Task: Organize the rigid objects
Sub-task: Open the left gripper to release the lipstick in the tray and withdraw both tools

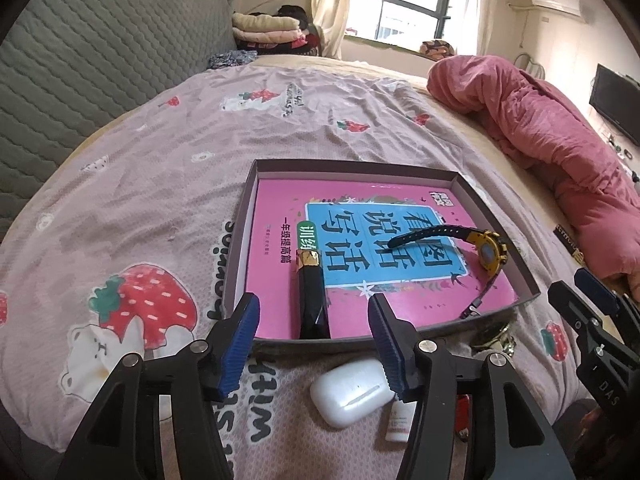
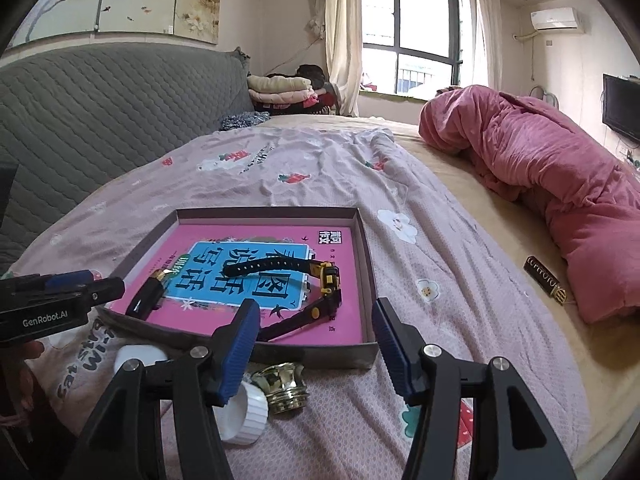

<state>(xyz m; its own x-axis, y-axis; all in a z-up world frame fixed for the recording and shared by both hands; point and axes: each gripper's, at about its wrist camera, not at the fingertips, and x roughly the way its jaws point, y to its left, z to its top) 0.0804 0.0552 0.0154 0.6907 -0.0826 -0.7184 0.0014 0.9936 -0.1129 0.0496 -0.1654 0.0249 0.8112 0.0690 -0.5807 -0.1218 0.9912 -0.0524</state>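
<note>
Jaws: left gripper [image 1: 314, 344] and right gripper [image 2: 316, 350] both spread, empty.
Risk: white plastic earbud case [image 1: 352, 392] just outside shallow cardboard tray [image 1: 400, 342] may slide on soft bed.

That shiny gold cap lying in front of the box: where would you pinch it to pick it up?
Grip the gold cap from above, across its narrow waist between the flared top and threaded base. It stands upright, and the right gripper is nearest, open.
</note>
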